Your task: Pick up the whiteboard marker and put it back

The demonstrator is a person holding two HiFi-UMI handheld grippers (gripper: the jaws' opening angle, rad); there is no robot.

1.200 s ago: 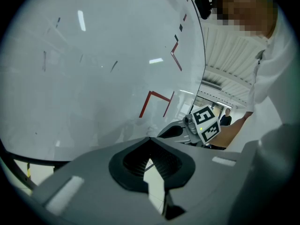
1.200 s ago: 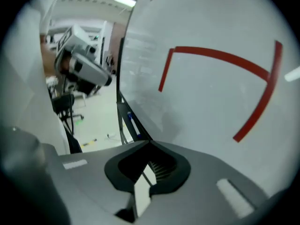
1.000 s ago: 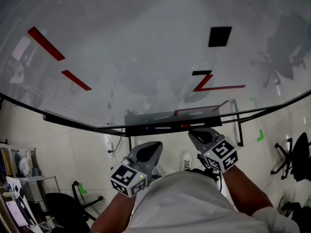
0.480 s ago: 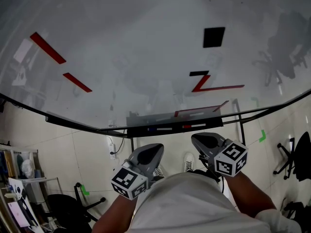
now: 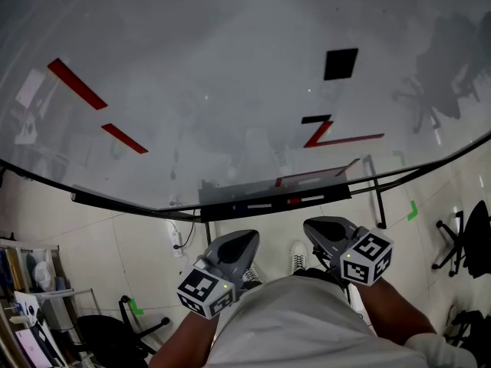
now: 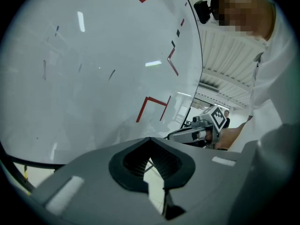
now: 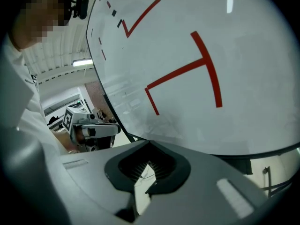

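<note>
Holding my left gripper [image 5: 245,238] and right gripper [image 5: 311,225] low beneath the whiteboard [image 5: 230,90], I see both fully closed, empty; a marker [image 5: 294,201] lies on its tray [image 5: 222,190].

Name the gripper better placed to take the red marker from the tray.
Right, probably. The right gripper sits just below the red marker on the tray; the left gripper is farther left. Both are shut, empty.
</note>
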